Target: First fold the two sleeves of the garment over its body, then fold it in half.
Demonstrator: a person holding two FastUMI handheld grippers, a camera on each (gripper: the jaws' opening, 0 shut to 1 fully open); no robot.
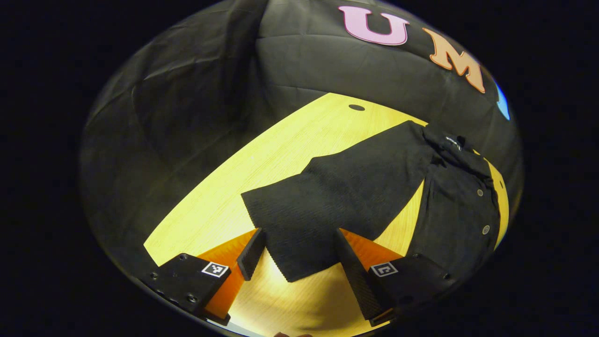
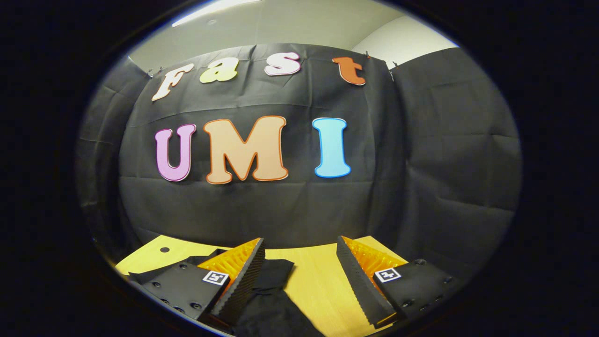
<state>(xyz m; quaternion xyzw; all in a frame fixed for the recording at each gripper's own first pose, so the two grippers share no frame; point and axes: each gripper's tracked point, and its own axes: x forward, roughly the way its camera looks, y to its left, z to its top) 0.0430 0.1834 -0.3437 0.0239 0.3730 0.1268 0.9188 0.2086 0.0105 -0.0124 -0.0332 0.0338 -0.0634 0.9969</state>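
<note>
The black cardigan (image 1: 449,206) lies flat on the yellow table (image 1: 262,168), one sleeve (image 1: 327,206) stretched out sideways. The left gripper (image 1: 299,257) hangs over the cuff, fingers spread, gripping nothing; the right gripper (image 2: 299,276) is likewise spread wide above the cloth. I'd pinch the cuff's edge cleanly, then carry it straight across the body.
</note>
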